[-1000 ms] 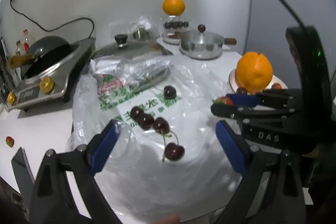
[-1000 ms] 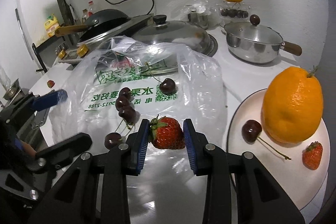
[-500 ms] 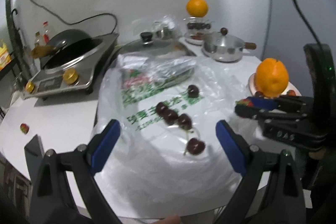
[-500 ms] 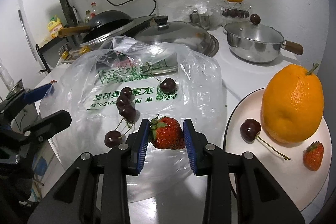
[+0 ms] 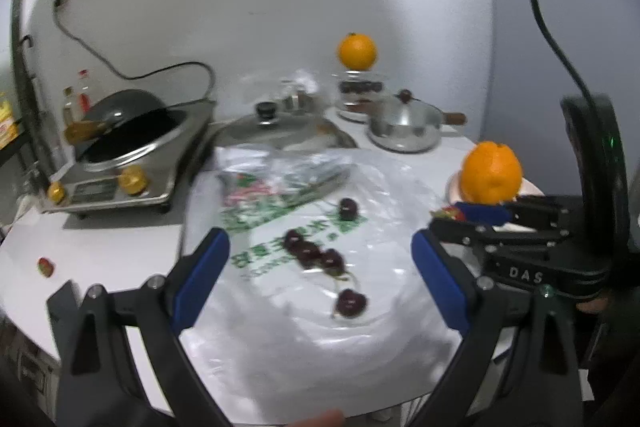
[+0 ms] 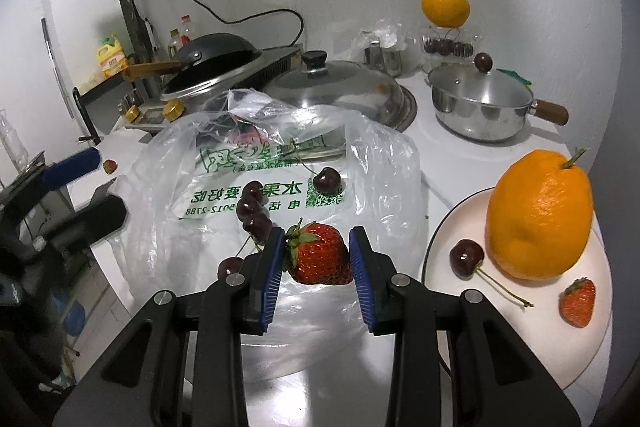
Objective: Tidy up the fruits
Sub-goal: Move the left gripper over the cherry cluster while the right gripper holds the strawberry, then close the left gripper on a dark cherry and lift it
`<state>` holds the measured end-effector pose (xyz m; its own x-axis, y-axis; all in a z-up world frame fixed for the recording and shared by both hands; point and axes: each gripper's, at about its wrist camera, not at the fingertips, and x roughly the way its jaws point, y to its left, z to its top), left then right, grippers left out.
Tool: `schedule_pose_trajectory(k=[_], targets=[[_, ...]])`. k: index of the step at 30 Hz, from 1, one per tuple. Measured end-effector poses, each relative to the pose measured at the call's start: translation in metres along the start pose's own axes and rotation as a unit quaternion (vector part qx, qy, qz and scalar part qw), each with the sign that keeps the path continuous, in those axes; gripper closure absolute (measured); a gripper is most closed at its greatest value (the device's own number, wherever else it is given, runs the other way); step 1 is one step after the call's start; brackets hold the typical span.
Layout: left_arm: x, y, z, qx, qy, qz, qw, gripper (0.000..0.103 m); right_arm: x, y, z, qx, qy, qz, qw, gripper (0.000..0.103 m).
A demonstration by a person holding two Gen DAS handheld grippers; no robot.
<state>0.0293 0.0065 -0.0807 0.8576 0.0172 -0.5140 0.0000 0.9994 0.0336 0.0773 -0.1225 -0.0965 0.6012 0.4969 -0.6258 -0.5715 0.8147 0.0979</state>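
One strawberry (image 6: pixel 318 255), clamped between the blue pads of my right gripper (image 6: pixel 317 259), held above the plastic bag (image 6: pixel 372 163). Five cherries (image 6: pixel 327 180) loose on that bag, just beyond and left of the pads. Plate (image 6: pixel 448 227) to the right: one orange (image 6: pixel 538 215), one cherry, one small strawberry. My left gripper (image 5: pixel 320 279): jaws wide, nothing between them, above the bag; that view is blurred, so its height is uncertain.
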Motion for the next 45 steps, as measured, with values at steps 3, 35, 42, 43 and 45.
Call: schedule_pose_trajectory(k=[3,35,42,43,45], targets=[[0.015,-0.01,-0.004,0.013,0.017,-0.025,0.9994,0.01,-0.005,0.0,0.0,0.001,-0.003,-0.006,1.0,0.068],[0.091,-0.017,-0.044,0.033,0.133,-0.059,0.9888,0.053,0.018,-0.009,-0.002,0.01,0.019,-0.015,1.0,0.068],[0.091,-0.021,-0.053,0.049,0.139,-0.054,0.9875,0.064,0.019,-0.007,-0.004,0.009,0.022,-0.015,1.0,0.068],[0.091,-0.022,-0.054,0.051,0.14,-0.054,0.9874,0.065,0.019,-0.007,-0.004,0.009,0.022,-0.015,1.0,0.068],[0.091,-0.023,-0.056,0.053,0.14,-0.054,0.9872,0.066,0.019,-0.007,-0.004,0.009,0.022,-0.015,1.0,0.068]])
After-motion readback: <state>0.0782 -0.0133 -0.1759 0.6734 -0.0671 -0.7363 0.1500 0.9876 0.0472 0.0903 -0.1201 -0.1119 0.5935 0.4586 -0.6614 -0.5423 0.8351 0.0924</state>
